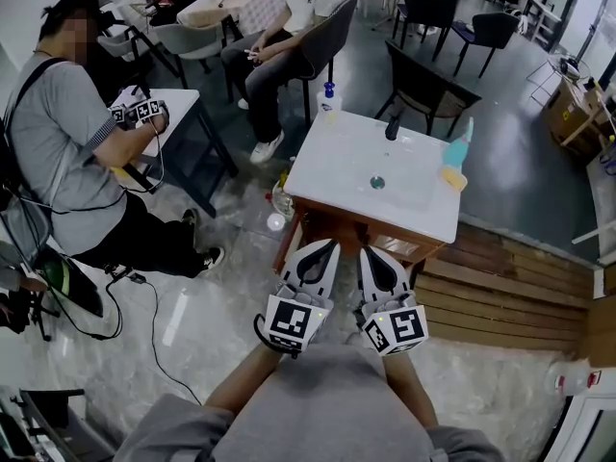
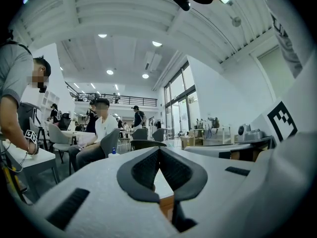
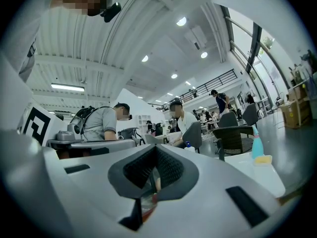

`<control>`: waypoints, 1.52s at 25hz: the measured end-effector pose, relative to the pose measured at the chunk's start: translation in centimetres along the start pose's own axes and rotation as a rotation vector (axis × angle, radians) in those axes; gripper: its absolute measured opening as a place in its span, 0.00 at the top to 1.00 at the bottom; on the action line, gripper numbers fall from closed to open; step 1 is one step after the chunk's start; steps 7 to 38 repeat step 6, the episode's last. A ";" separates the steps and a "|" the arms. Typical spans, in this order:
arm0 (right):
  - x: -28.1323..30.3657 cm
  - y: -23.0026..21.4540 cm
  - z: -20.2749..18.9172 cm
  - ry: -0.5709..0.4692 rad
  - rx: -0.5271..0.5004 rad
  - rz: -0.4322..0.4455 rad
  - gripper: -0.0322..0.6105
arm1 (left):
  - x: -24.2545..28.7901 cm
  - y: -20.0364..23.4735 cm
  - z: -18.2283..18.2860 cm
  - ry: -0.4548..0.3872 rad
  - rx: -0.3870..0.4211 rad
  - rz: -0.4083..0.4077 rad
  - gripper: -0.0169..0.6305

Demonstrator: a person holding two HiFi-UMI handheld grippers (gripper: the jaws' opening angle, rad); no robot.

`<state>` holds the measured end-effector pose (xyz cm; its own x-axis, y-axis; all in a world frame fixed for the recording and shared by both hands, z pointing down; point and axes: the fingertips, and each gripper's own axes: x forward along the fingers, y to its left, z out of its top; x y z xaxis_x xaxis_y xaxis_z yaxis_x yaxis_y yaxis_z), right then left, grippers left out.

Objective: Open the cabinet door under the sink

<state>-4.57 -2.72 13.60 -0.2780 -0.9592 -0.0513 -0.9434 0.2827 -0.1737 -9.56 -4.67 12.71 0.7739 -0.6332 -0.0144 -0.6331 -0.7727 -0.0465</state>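
Observation:
The sink cabinet stands in the middle of the head view, with a white basin top (image 1: 337,162) on a brown wooden body (image 1: 409,246). From above I see only the top strip of its front, and the door itself is hidden. My left gripper (image 1: 333,243) and right gripper (image 1: 367,251) are side by side just short of that front edge, pointing level at it and touching nothing. Both are shut and empty. In the left gripper view the jaws (image 2: 158,150) meet at the tips. In the right gripper view they (image 3: 155,148) also meet.
On the sink top are a black faucet (image 1: 393,126), a soap bottle (image 1: 329,99) and a blue bottle with a yellow sponge (image 1: 456,160). A wooden platform (image 1: 505,287) lies to the right. A person at a small table (image 1: 183,104) is on the left, and cables (image 1: 144,296) lie on the floor.

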 end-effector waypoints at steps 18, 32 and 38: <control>0.6 -0.6 0.2 0.000 -0.002 -0.003 0.94 | 0.8 0.4 -0.2 -0.001 0.008 -0.002 0.96; 0.6 -0.6 0.2 0.000 -0.002 -0.003 0.94 | 0.8 0.4 -0.2 -0.001 0.008 -0.002 0.96; 0.6 -0.6 0.2 0.000 -0.002 -0.003 0.94 | 0.8 0.4 -0.2 -0.001 0.008 -0.002 0.96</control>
